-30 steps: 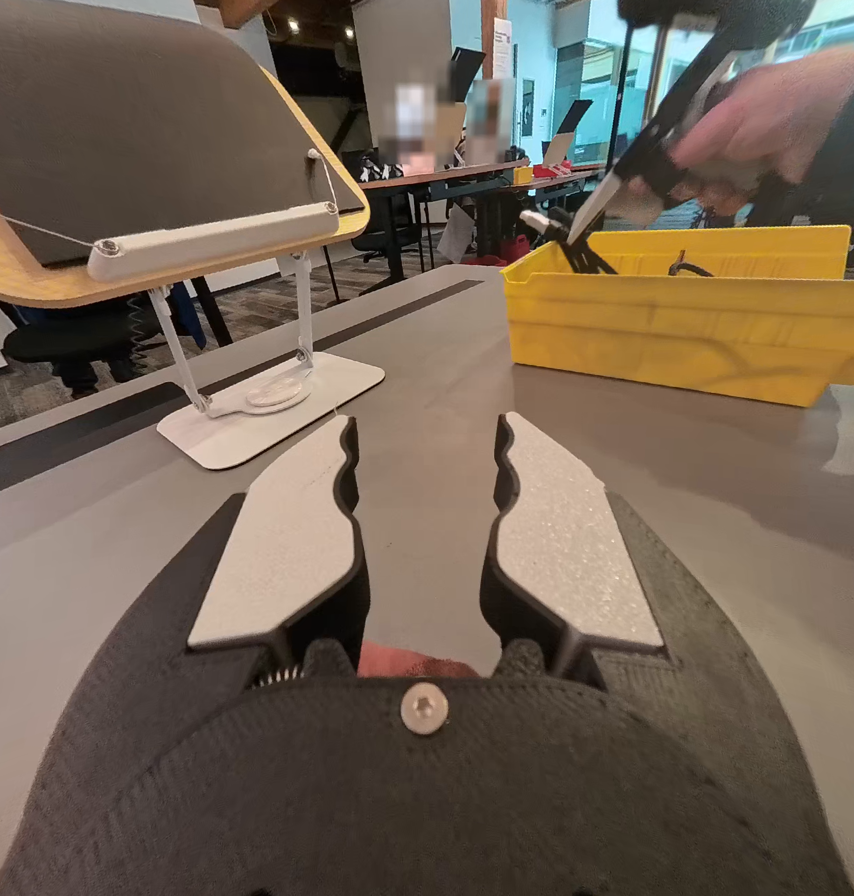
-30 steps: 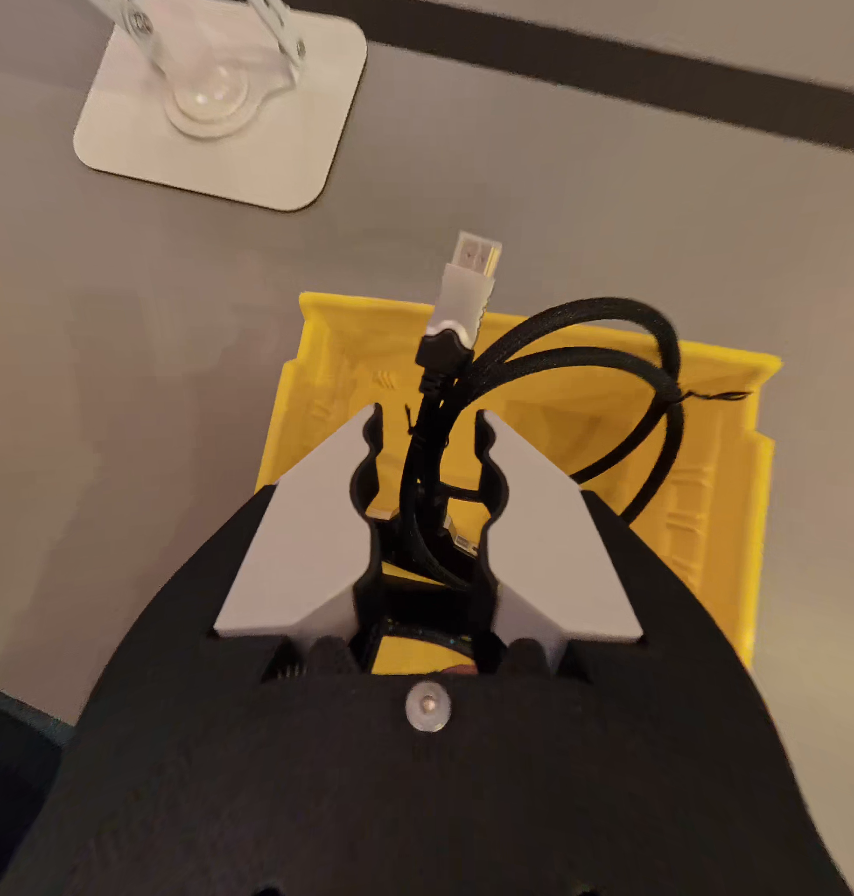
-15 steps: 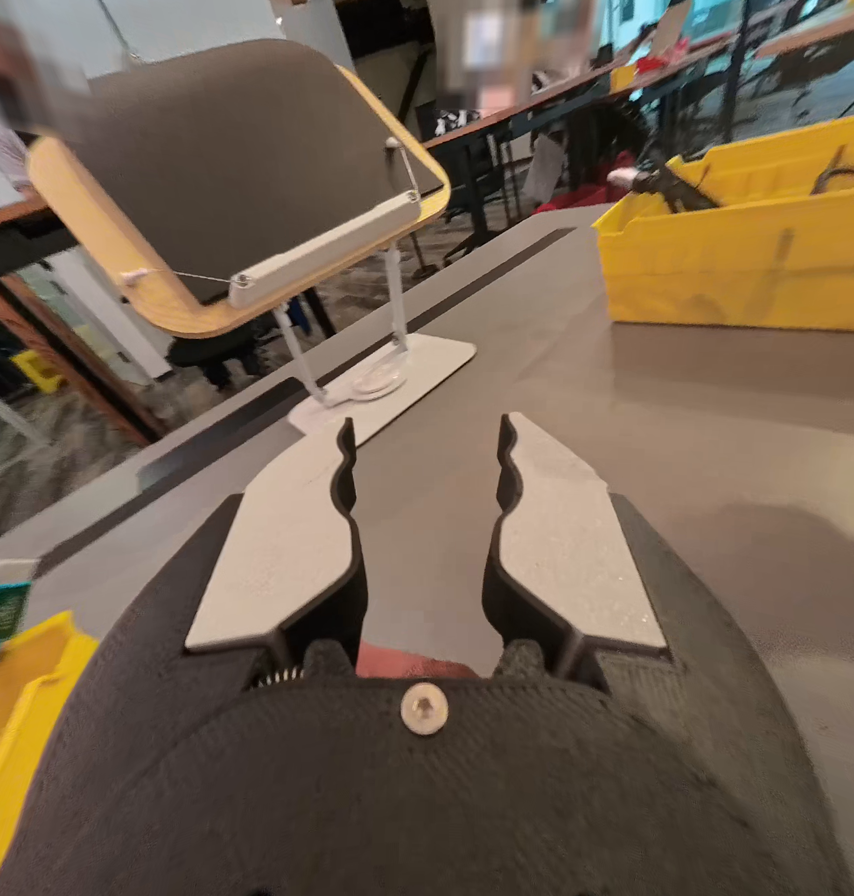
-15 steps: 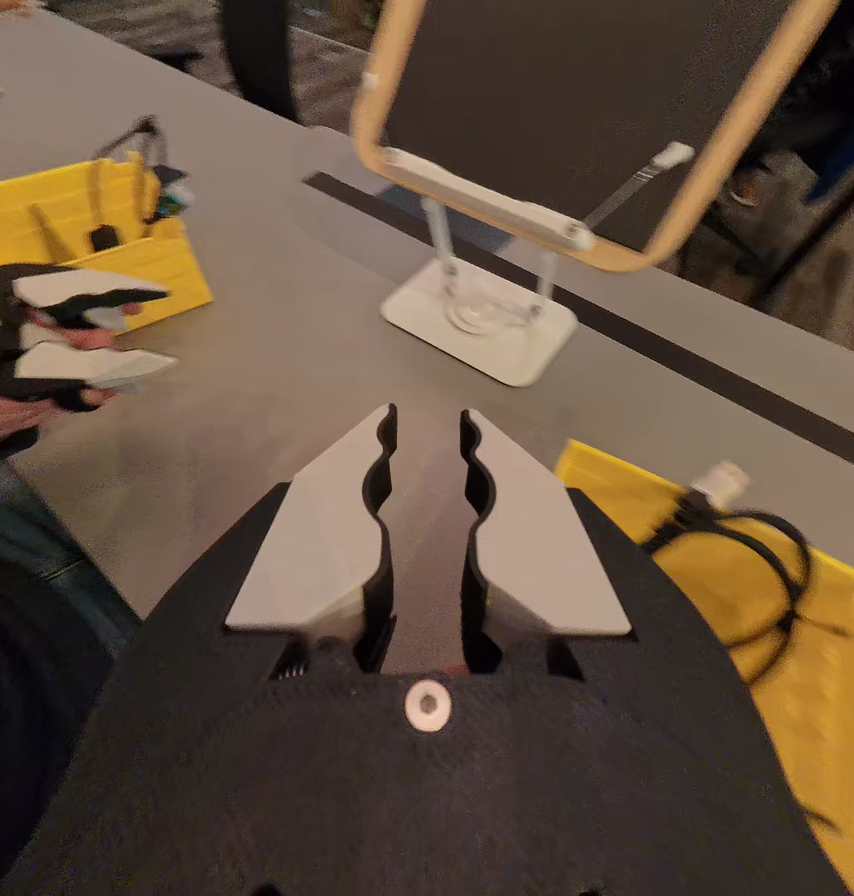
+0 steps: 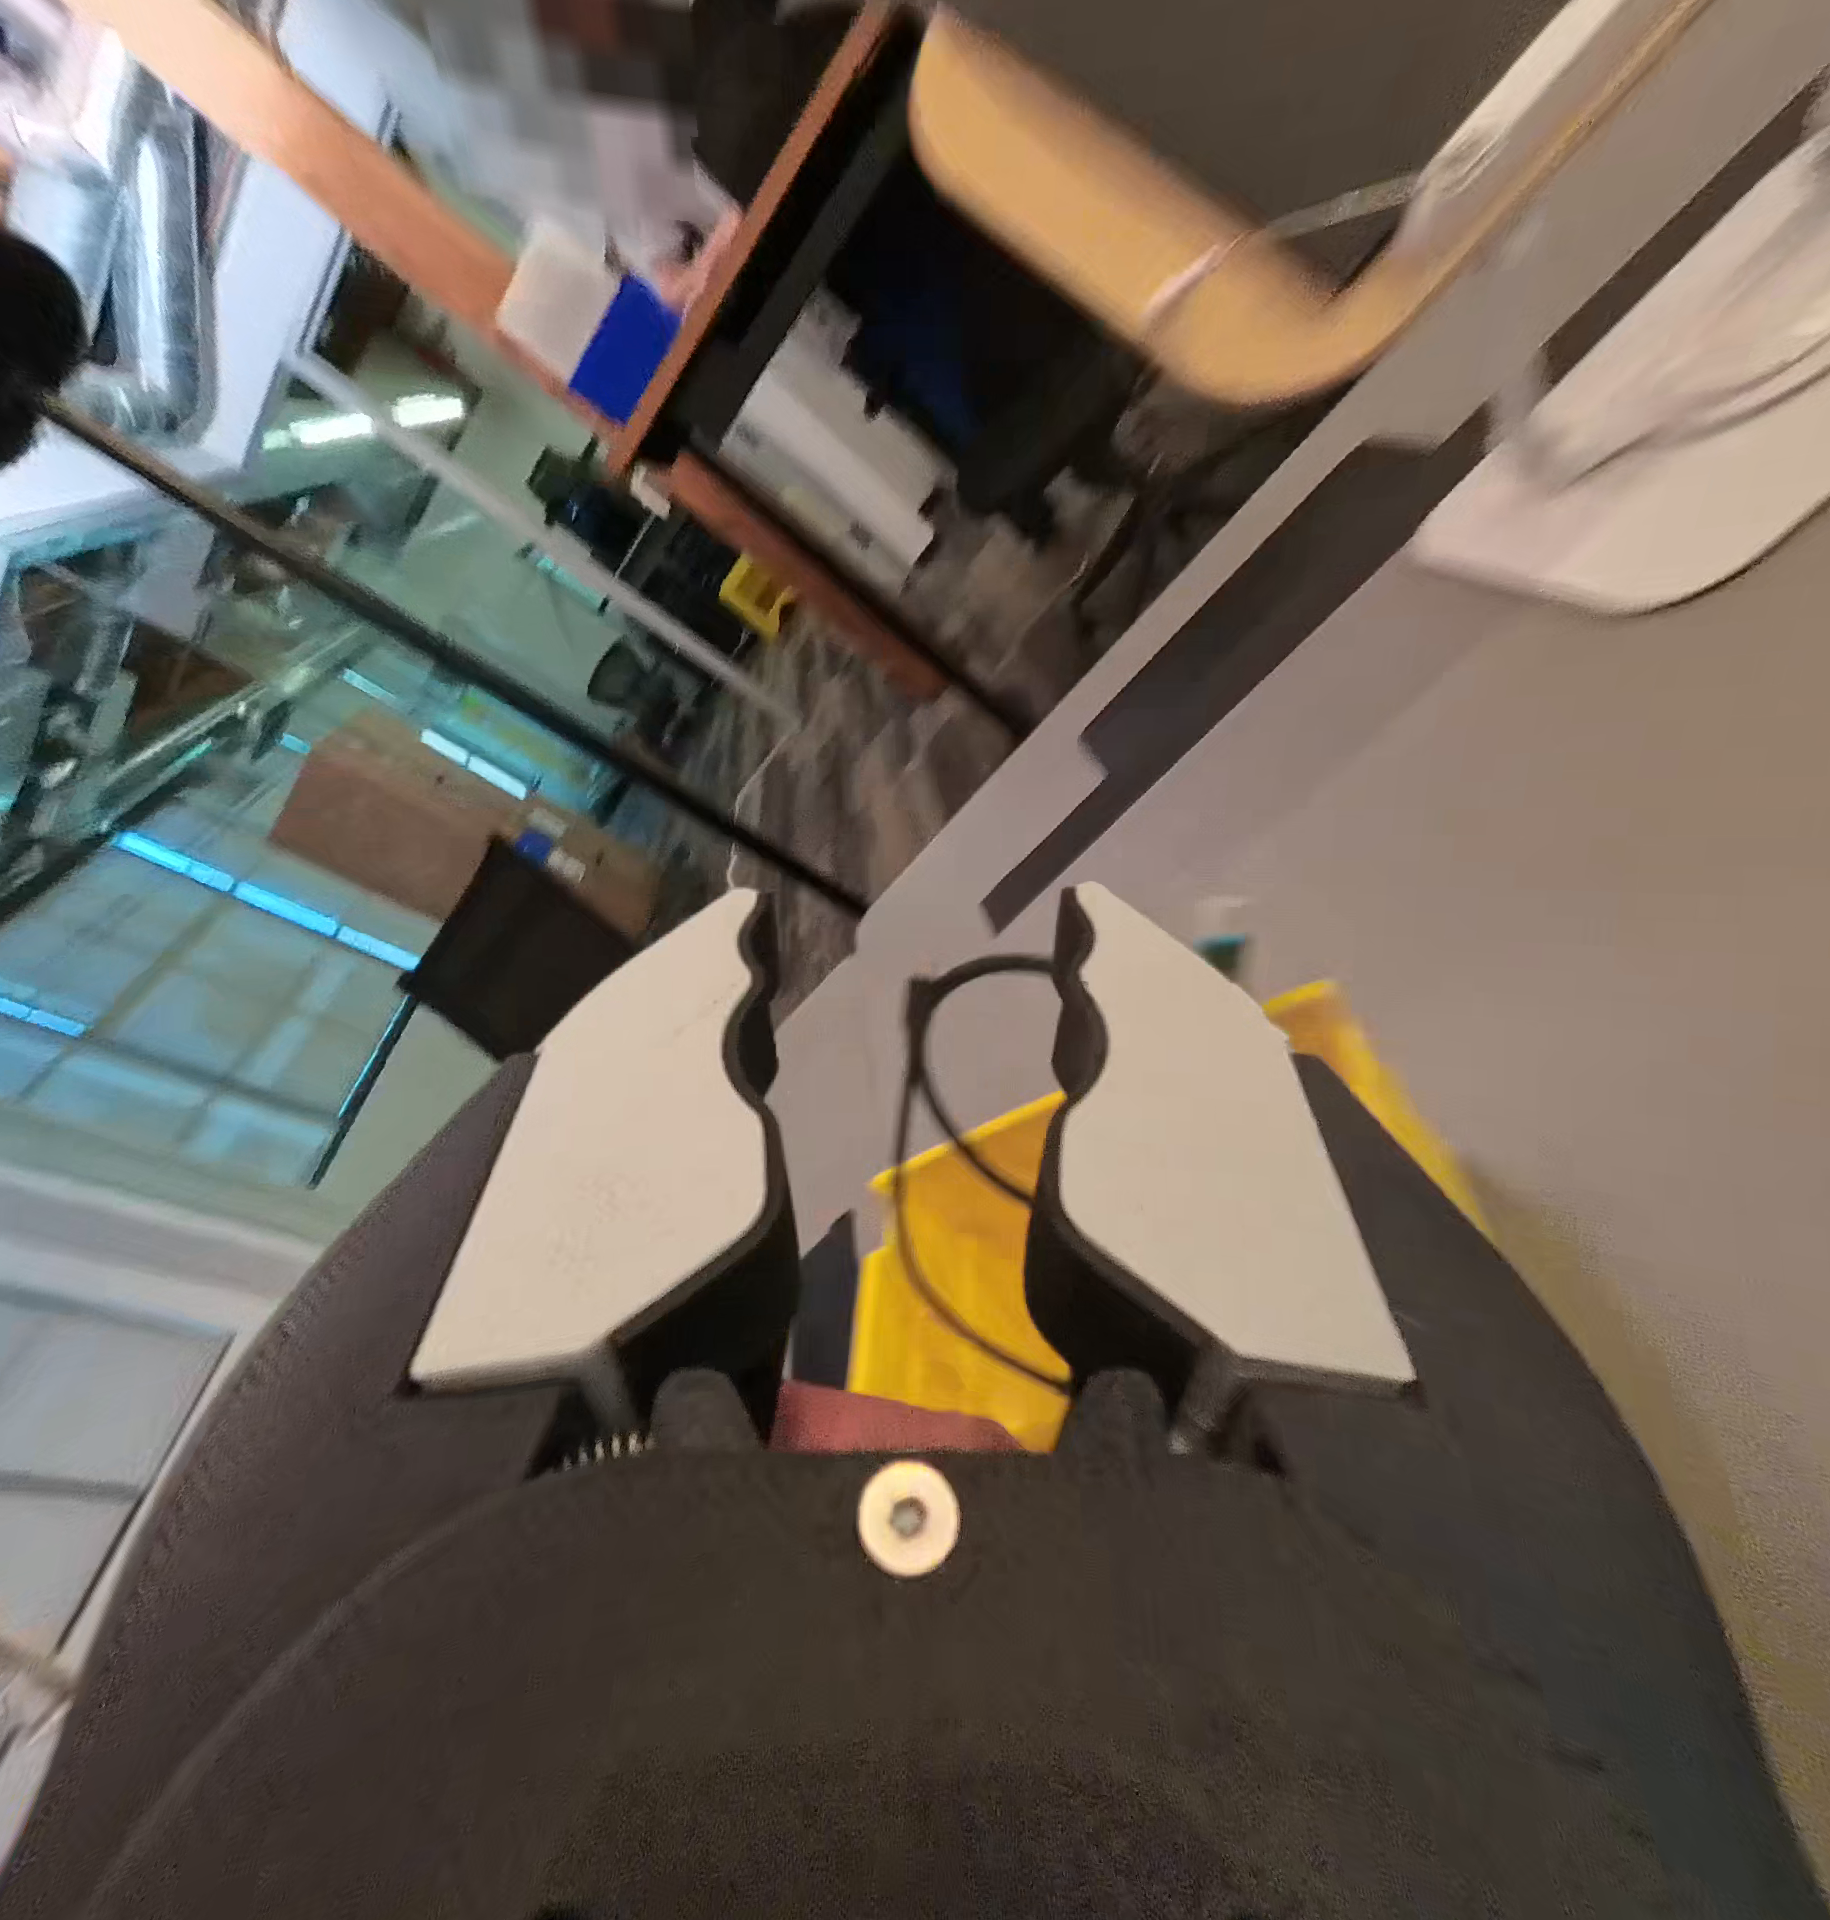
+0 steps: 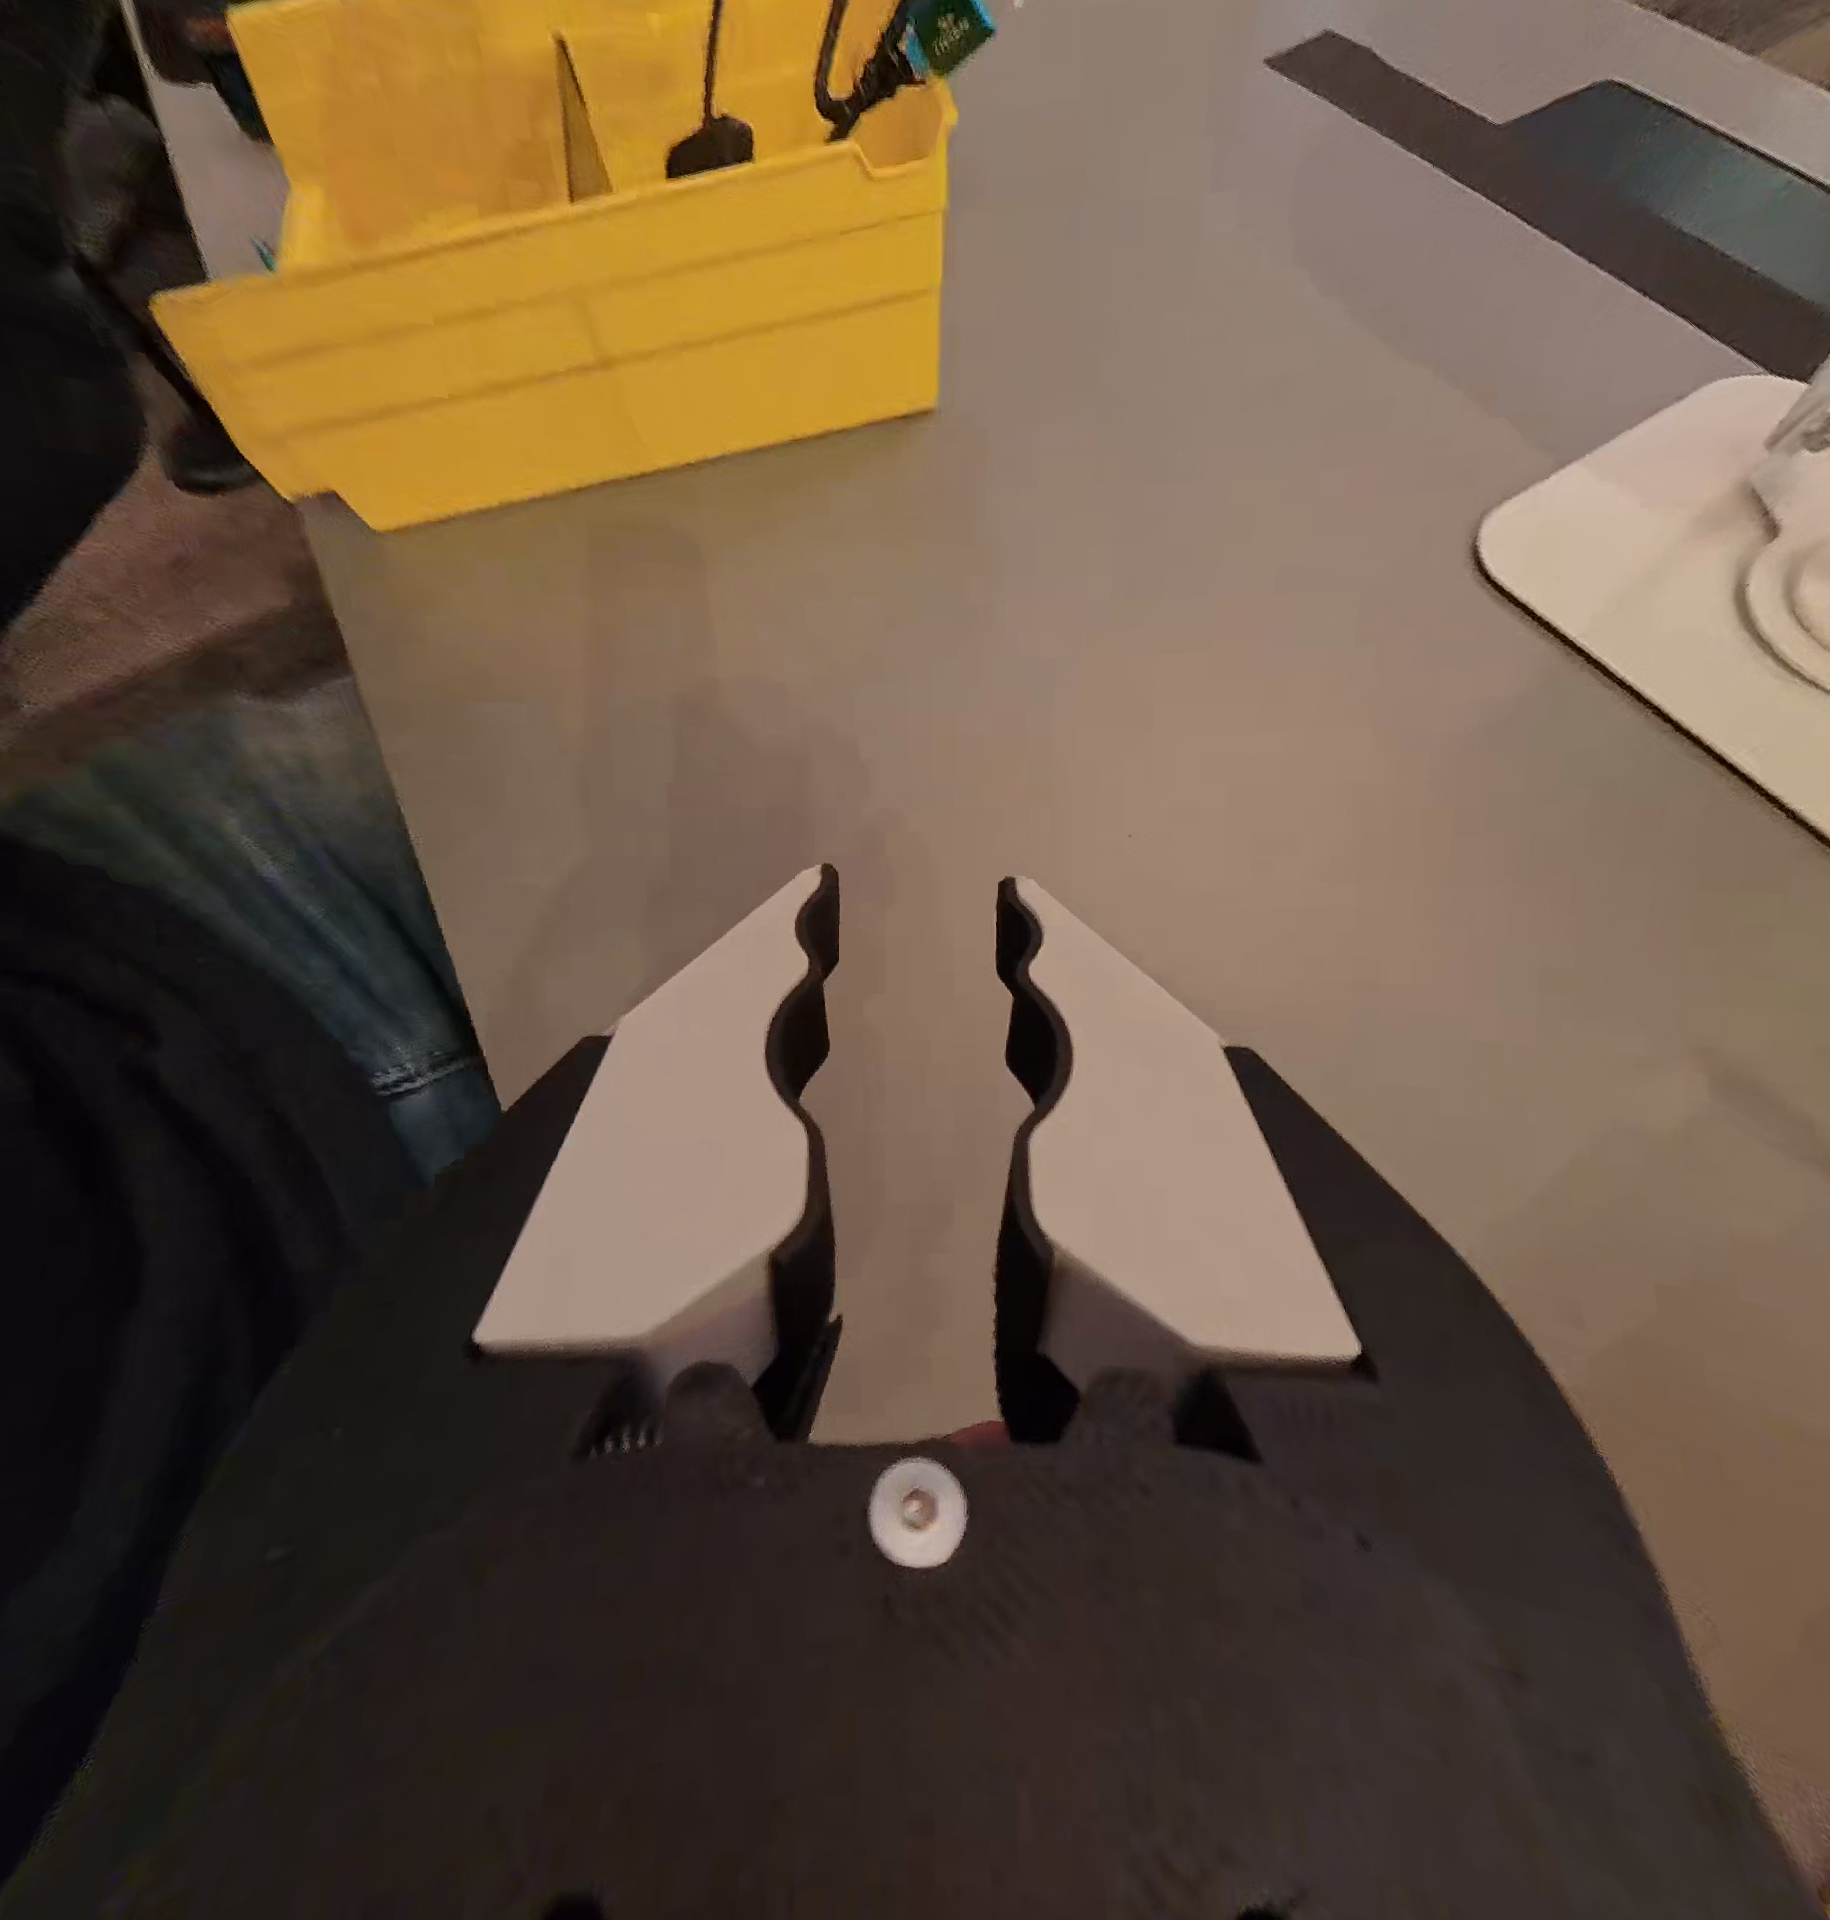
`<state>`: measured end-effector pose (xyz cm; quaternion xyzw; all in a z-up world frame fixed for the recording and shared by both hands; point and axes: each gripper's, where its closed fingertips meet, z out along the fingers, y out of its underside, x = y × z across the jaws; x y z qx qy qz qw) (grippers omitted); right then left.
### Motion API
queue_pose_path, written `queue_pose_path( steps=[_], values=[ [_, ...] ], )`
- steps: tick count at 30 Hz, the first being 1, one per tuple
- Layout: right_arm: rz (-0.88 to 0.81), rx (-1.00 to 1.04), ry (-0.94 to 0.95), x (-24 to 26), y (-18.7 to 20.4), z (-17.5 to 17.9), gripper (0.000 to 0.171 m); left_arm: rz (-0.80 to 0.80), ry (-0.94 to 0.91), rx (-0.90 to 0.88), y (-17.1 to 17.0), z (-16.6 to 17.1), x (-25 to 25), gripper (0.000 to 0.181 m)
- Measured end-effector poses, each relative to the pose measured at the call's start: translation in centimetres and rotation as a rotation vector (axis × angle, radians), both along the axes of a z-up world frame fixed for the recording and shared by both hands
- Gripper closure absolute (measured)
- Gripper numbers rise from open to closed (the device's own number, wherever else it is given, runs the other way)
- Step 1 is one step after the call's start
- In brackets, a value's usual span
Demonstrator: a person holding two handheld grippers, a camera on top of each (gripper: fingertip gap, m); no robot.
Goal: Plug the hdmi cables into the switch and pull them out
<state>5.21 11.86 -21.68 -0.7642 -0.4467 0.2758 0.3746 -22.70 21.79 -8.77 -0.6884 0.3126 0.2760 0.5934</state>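
Two grippers, left gripper [image 5: 911, 914] and right gripper [image 6: 917, 883], jaws parted, empty

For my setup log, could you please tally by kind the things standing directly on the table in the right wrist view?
Yellow bin: 1
White stand base: 1
Total: 2

Left wrist view, rolled hard sideways and blurred, looks close over a yellow bin [image 5: 952, 1278] toward the table [image 5: 1565, 935] edge and the far room. Right wrist view looks steeply down along the table [image 6: 1150, 623]. Both share the bin [image 6: 599, 343] and white stand base [image 6: 1638, 582].
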Motion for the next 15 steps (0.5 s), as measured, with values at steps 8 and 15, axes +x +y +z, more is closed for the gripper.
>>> queue_pose_path(
  steps=[8, 15],
  values=[
    [0.037, -0.01, -0.009, -0.5, -0.8, -1.0, 0.142, 0.039, 0.206, -0.281, 7.5, -4.6, -9.2, 0.136],
    [0.065, -0.025, -0.012, -1.1, -1.2, -1.7, 0.142, 0.11, 0.167, -0.643, 8.5, -12.3, -13.2, 0.134]
  ],
)
